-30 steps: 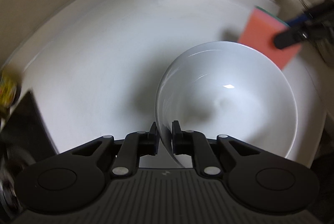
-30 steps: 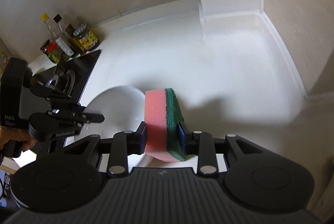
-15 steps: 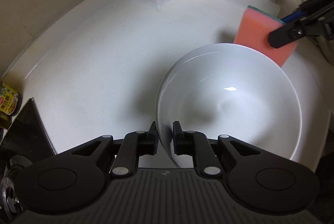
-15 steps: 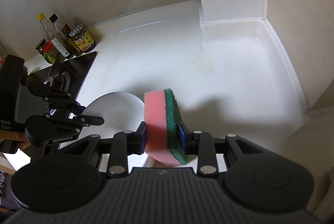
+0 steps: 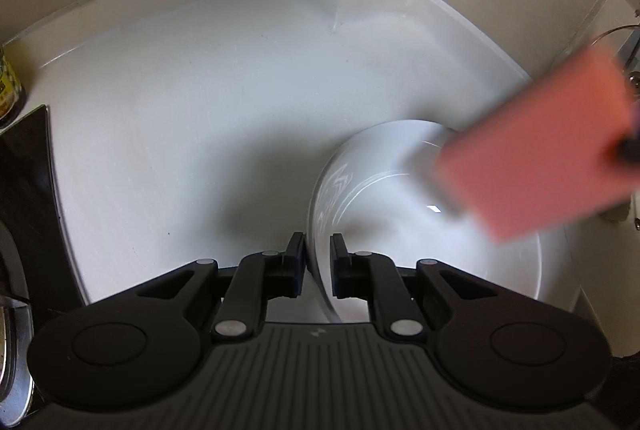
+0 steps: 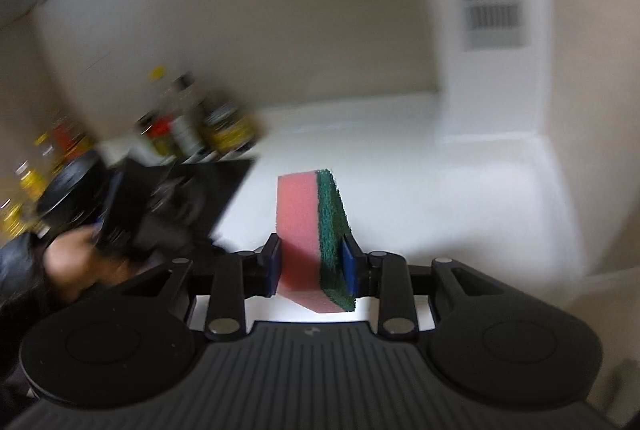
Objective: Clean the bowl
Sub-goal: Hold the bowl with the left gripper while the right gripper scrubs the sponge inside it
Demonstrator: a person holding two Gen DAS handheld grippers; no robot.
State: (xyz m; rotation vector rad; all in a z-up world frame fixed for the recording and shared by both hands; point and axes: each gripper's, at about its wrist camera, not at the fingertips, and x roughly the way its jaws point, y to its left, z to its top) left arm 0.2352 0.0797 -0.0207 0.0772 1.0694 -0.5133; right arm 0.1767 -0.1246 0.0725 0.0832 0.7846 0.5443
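Over a white corner bench (image 5: 168, 133), the left gripper (image 5: 317, 262) pinches the bowl (image 5: 400, 230) rim to steady it while the right gripper (image 6: 313, 264), jaws clamping the sponge (image 5: 536, 153), poises to scrub.

Dim indoor light, fisheye-bent edges, sponge (image 5: 536, 153) motion-blurred, bottles (image 6: 192, 129) smeared, perhaps overhead lighting

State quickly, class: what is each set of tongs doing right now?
Left tongs: closed on the rim of the white bowl.
Right tongs: closed on the pink-and-green sponge.
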